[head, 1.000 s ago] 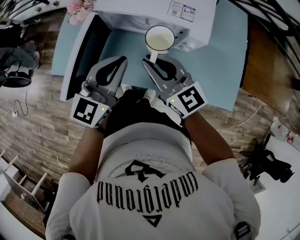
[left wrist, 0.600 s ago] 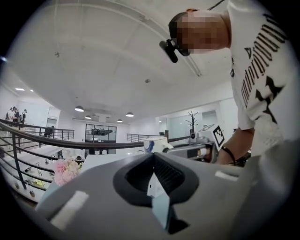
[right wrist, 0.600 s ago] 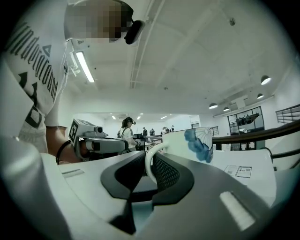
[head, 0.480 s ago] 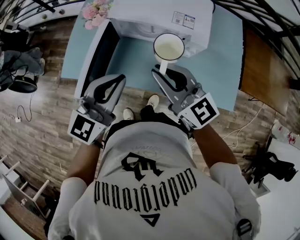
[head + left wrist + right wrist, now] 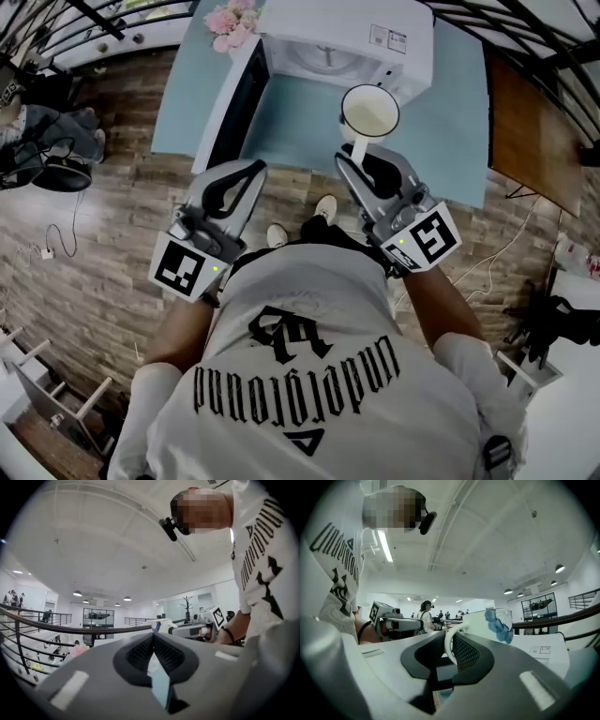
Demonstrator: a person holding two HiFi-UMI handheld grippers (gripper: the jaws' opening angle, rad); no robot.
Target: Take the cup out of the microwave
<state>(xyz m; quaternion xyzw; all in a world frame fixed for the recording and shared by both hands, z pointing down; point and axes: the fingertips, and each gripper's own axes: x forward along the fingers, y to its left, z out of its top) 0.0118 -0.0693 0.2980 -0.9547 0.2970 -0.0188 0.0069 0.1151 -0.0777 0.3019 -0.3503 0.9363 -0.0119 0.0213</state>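
Note:
A white cup [image 5: 368, 112] with a blue flower print [image 5: 494, 626] hangs in the air in front of the open white microwave [image 5: 347, 33], above the pale blue table [image 5: 300, 122]. My right gripper [image 5: 357, 153] is shut on the cup's thin handle [image 5: 448, 645], which stands upright between the ribbed pads. The cup looks empty from above. To the left, my left gripper [image 5: 259, 169] has its jaws closed together with nothing between them; in its own view the tips [image 5: 152, 635] meet. It is level with the right one and apart from the cup.
The microwave door [image 5: 234, 103] stands swung open at the left, near my left gripper. Pink flowers [image 5: 230, 19] sit at the table's back left corner. A brown wooden surface [image 5: 525, 122] lies to the right. Wood-pattern floor lies beneath the person.
Both grippers have drawn back from the microwave toward the person and risen. The cup came along in the right gripper, now farther from the microwave's opening.

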